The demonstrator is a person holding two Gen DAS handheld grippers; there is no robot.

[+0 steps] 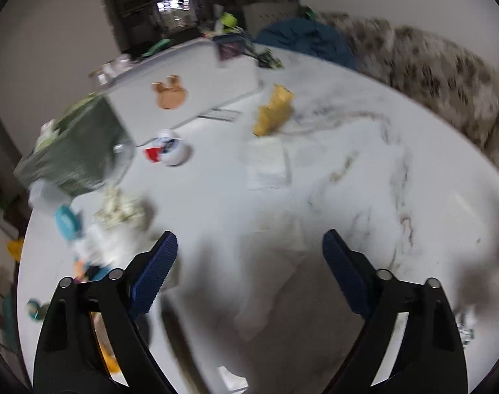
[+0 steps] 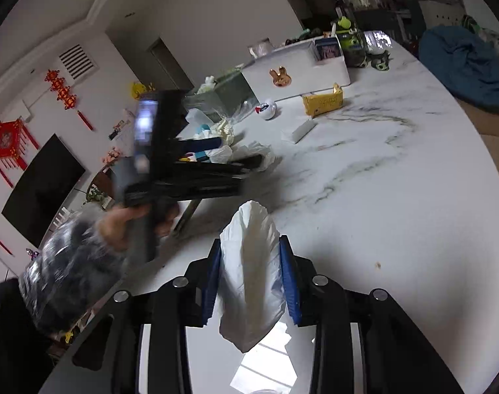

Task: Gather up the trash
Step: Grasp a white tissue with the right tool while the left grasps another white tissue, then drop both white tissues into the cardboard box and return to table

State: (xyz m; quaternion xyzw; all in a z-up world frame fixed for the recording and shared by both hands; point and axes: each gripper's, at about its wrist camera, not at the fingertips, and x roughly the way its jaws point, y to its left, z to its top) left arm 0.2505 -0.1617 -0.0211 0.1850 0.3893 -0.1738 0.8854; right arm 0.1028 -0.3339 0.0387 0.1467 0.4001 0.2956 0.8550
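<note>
The right gripper (image 2: 251, 275) is clamped on a crumpled white tissue (image 2: 249, 262), held just above the near part of a white marble table (image 2: 397, 197). The left gripper (image 1: 249, 252) has its jaws spread wide with nothing between them, low over the table, where a blurred white tissue (image 1: 275, 275) lies beneath. Farther off sit a yellow packet (image 1: 274, 110), a green tissue box (image 1: 81, 144) and a white box (image 2: 298, 69).

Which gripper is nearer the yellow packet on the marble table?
Left. The left gripper hangs open over the table, facing the yellow packet; the right gripper, clamping a white tissue, sits farther back.
</note>
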